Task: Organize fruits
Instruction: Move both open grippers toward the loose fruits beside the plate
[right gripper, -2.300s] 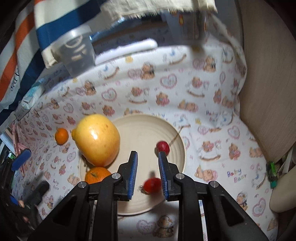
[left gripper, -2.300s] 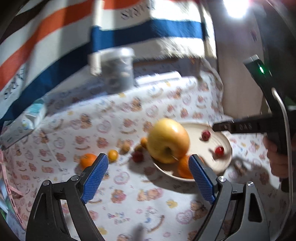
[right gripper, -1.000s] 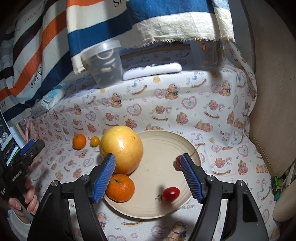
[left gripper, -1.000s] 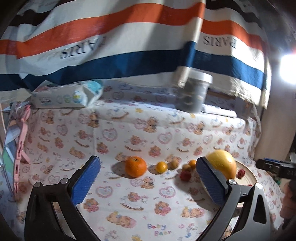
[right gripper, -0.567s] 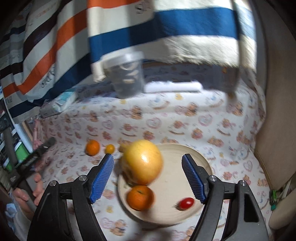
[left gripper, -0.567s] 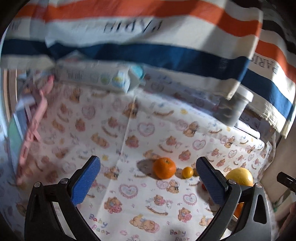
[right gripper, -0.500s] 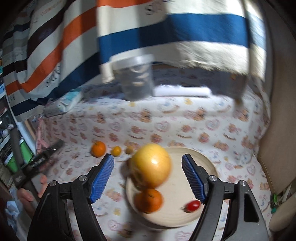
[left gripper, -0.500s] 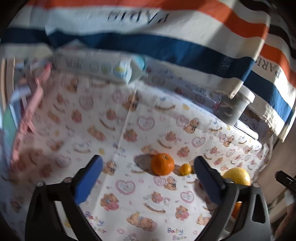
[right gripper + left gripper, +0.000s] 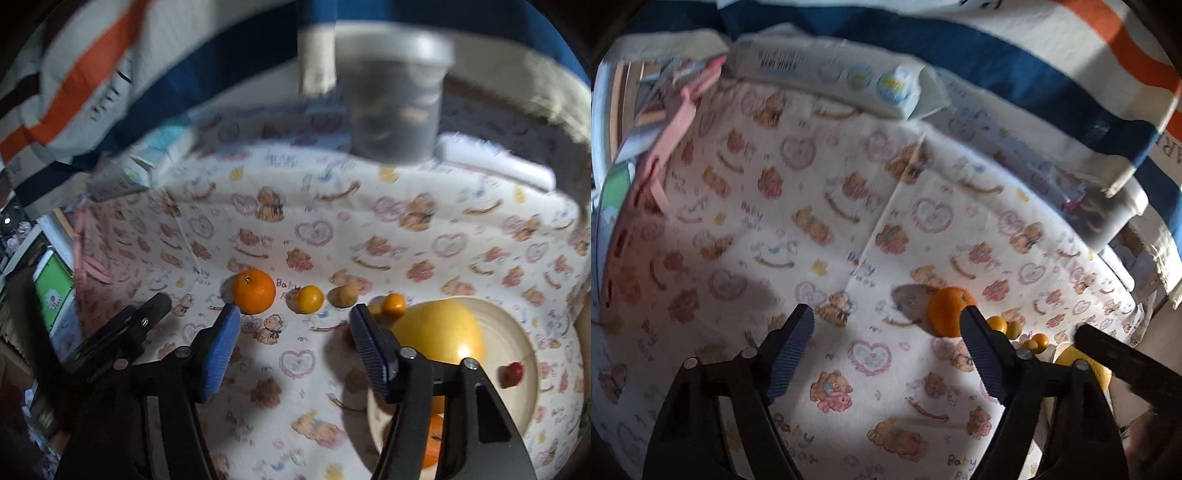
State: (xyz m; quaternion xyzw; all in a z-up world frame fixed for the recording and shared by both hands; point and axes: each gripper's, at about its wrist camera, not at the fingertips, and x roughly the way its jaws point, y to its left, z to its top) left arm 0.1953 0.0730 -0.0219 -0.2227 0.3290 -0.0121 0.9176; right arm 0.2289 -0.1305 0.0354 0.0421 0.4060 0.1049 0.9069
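You get dim, patchy light; motion blur smears both views, fisheye edges vignette black, glare spots the yellow fruit (image 9: pixel 439 332).

Table cover (image 9: pixel 461 229): soft matt cloth, printed with bears and hearts, 1 fold crease visible. Striped blanket (image 9: pixel 1015 55): coarse woven cloth, matt. Plate (image 9: pixel 517 332): smooth cream surface with a dull sheen. Large yellow fruit (image 9: pixel 439 332): glossy skin carrying 1 bright highlight. Orange (image 9: pixel 254 291): finely dimpled peel, slight shine. Wipes pack (image 9: pixel 849 74): glossy plastic film. Tub (image 9: pixel 395 103): translucent plastic with a smooth lid. Right gripper (image 9: pixel 293 347): matt black plastic frame, metal screw heads, blue ribbed pads (image 9: pixel 218 354)
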